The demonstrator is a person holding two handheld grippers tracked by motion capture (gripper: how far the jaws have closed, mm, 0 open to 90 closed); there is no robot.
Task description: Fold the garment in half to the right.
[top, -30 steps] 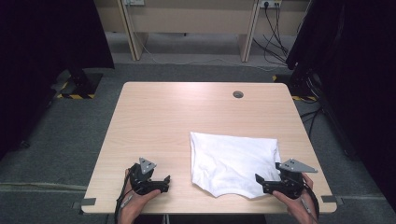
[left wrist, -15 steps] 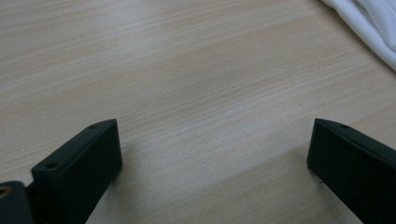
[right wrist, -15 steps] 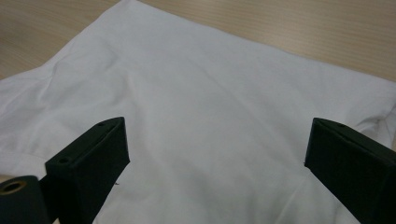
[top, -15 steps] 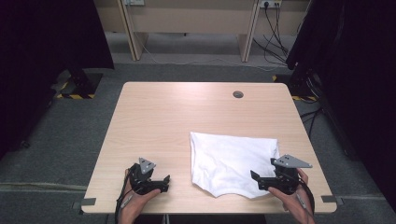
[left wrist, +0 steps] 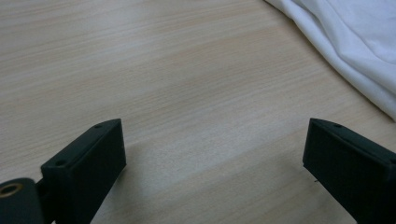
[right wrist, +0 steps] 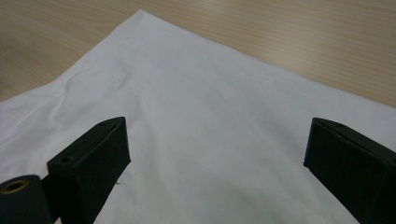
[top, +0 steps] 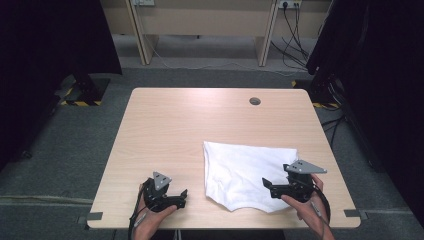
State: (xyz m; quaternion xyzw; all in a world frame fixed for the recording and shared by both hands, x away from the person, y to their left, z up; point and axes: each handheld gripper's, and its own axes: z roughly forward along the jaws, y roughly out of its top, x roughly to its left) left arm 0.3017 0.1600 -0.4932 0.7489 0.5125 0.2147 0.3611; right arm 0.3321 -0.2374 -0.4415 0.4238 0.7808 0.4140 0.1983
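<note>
Right gripper: jaws spread, above the cloth near its right edge. Left gripper: jaws spread, on bare table left of the cloth.

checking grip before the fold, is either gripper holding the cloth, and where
Nothing is held. The left gripper is open over bare table; the right gripper is open above the cloth.

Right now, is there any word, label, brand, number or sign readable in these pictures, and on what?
None can be read.
The white cloth is plain, the wooden table bears no print, and the black tongs of the left gripper and right gripper show no marking.
</note>
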